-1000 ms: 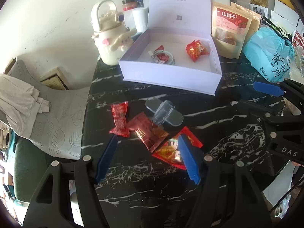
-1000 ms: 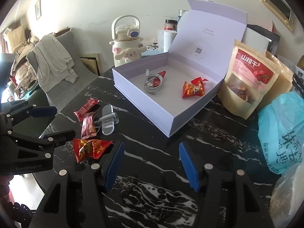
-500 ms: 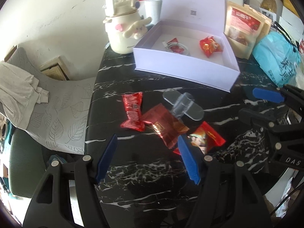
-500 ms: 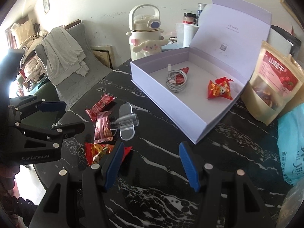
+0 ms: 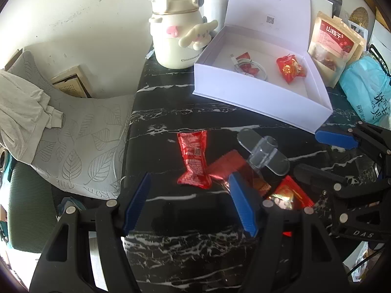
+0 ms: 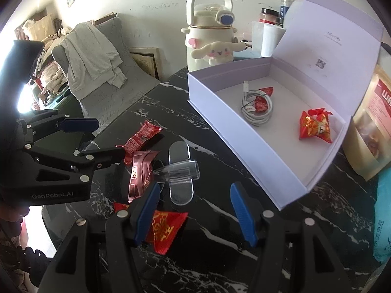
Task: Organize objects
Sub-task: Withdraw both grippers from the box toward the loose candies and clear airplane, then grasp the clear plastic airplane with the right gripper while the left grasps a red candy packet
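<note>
On the black marble table lie a bright red snack packet (image 5: 194, 158) (image 6: 141, 138), a dark red packet (image 5: 229, 166) (image 6: 140, 173), a red-and-yellow candy packet (image 5: 290, 195) (image 6: 166, 227) and a clear plastic clip (image 5: 264, 152) (image 6: 180, 171). Behind them an open white box (image 5: 256, 97) (image 6: 244, 146) holds a coiled white cable (image 6: 256, 107) and a red candy (image 6: 315, 127). My left gripper (image 5: 189, 178) (image 6: 108, 138) hovers open over the bright red packet. My right gripper (image 6: 195, 188) (image 5: 310, 153) is open just short of the clip, its left finger above the candy packet.
A cream character kettle (image 5: 176, 36) stands left of the box. A snack pouch (image 5: 334, 46) and a blue plastic bag (image 5: 366, 85) sit to its right. A grey chair (image 5: 73, 131) draped with cloth lies beyond the table's left edge.
Both grippers have drifted left and a little lower toward the loose packets; the box has slid right in both views. Jaws are unchanged.
</note>
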Action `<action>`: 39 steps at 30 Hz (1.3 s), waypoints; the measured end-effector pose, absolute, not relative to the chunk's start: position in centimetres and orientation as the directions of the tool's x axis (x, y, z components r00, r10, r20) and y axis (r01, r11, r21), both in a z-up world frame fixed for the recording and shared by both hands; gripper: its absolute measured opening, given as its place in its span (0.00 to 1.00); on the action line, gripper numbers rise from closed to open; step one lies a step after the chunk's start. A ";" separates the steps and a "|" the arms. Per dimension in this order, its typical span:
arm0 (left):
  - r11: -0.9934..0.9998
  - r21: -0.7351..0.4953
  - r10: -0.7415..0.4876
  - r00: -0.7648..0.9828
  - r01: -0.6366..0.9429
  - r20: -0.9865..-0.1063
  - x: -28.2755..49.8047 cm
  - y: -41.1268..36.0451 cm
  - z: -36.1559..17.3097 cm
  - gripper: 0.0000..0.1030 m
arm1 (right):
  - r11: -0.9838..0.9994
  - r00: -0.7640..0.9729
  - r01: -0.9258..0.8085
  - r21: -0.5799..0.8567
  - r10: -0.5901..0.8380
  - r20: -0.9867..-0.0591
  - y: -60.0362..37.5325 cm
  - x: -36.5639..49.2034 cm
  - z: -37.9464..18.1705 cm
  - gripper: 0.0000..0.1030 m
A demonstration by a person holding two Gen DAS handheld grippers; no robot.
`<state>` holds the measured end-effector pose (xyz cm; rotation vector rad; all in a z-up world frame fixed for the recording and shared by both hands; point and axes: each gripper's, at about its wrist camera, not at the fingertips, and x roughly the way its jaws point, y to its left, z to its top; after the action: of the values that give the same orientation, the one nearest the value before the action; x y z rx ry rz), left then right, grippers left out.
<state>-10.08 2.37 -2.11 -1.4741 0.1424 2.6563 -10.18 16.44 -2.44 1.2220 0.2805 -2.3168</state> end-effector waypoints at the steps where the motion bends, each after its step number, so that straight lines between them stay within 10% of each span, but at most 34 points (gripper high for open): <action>1: -0.990 0.033 0.042 -0.523 -0.134 -0.851 -10.3 2.3 -2.3 0.63 | -0.849 -0.465 0.525 0.053 -0.339 -0.817 16.2 -10.3 -2.6 0.59; 39: -0.983 -0.002 0.086 -0.459 -0.182 -0.884 -15.7 1.8 -6.1 0.56 | -0.787 -0.368 0.606 0.117 -0.408 -0.836 13.4 -13.6 -5.1 0.67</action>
<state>-15.66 1.79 -6.07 -1.5391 0.1387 2.5529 -13.58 13.36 -5.15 1.2409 0.2789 -2.1672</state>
